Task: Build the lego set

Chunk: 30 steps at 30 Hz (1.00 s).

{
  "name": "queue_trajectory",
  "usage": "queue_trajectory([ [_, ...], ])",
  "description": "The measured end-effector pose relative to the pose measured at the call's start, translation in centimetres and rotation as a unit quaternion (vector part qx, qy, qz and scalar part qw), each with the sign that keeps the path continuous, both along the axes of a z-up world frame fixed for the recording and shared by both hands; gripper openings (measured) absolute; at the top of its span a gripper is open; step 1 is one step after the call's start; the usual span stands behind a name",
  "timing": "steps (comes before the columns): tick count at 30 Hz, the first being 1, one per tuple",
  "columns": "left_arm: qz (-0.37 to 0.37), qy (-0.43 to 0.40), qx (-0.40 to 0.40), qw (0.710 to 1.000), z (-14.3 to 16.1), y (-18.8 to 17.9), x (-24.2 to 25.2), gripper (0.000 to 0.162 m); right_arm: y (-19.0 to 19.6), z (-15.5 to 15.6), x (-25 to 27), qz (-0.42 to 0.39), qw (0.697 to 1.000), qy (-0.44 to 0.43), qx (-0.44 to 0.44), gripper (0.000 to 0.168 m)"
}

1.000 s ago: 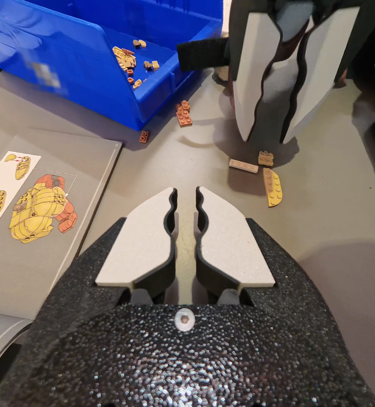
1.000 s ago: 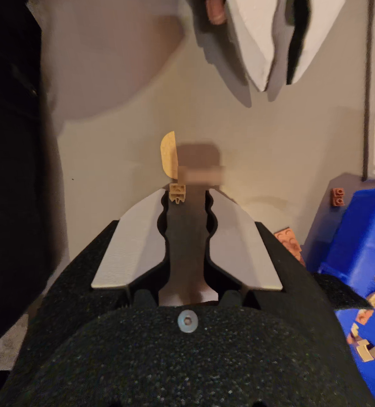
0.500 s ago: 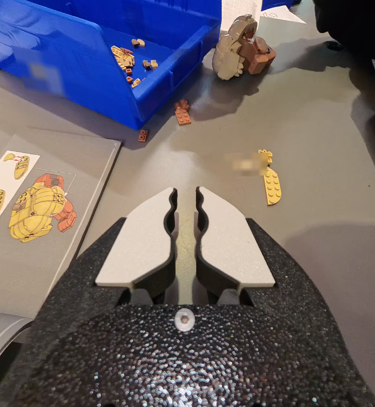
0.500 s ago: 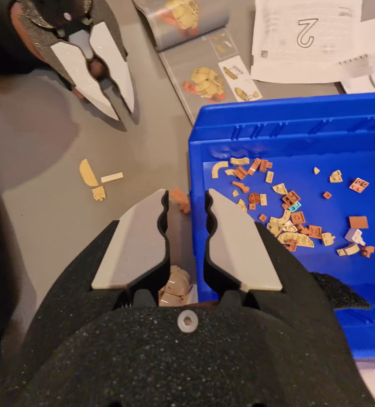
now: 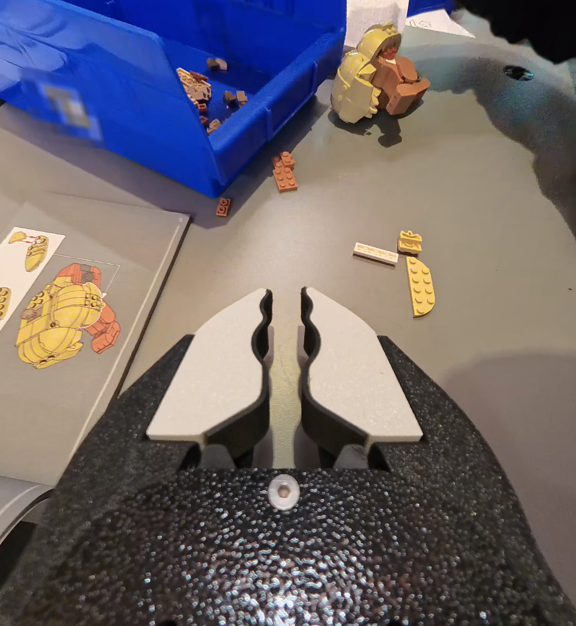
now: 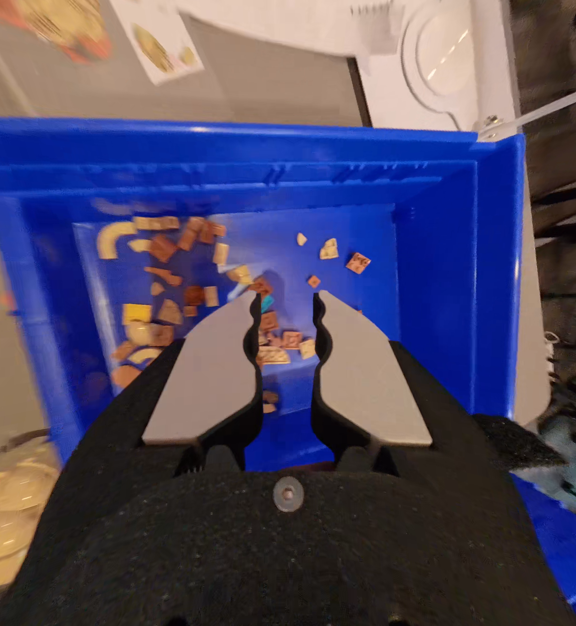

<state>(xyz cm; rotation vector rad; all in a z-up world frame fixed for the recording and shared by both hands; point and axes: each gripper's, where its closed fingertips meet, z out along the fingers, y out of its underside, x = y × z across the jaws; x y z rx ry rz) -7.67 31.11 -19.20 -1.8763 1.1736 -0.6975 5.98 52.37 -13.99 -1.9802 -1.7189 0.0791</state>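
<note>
My left gripper (image 5: 284, 294) is open a little, empty, low over the grey table. To its right lie a yellow half-round plate (image 5: 420, 291), a white strip plate (image 5: 375, 254) and a small yellow bracket piece (image 5: 409, 241). A part-built tan and brown model (image 5: 374, 88) stands at the back beside the blue bin (image 5: 164, 111). My right gripper (image 6: 285, 294) is open and empty, hanging over the blue bin (image 6: 246, 142). Several loose tan and brown bricks (image 6: 178, 271) lie on the bin's floor below it. The model shows blurred at the lower left of the right wrist view (image 6: 5, 501).
An open instruction booklet (image 5: 59, 305) lies on the table at the left. A brown plate (image 5: 284, 172) and a small brown piece (image 5: 223, 206) lie in front of the bin. White papers (image 6: 313, 27) and a clear round lid (image 6: 445, 57) lie beyond the bin. Some 25 centimetres of space lies between my two pairs of fingers. My right tips are about 30 centimetres from the yellow half-round plate (image 5: 420, 291), my left tips only 9 centimetres.
My right gripper has left the three loose pieces on the table and swung over to above the blue bin, still open. My left gripper has stayed still.
</note>
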Motion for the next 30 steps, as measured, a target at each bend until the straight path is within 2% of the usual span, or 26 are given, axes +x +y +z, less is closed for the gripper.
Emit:
queue_trajectory([
  [3,-0.002,0.001,0.001,1.0,0.0,-0.1,0.0,0.016,2.6,-2.7,-0.6,0.009,0.997,-0.065,-0.033,0.028],
  [9,-0.004,-0.001,-0.002,1.0,0.0,-0.3,-0.4,0.016,4.6,-5.6,-1.7,0.028,0.992,-0.1,-0.067,0.024],
  [30,-0.011,-0.012,-0.013,1.0,0.1,-0.6,-1.0,0.016,5.1,-6.9,-3.5,0.047,0.997,-0.009,-0.063,0.025],
])
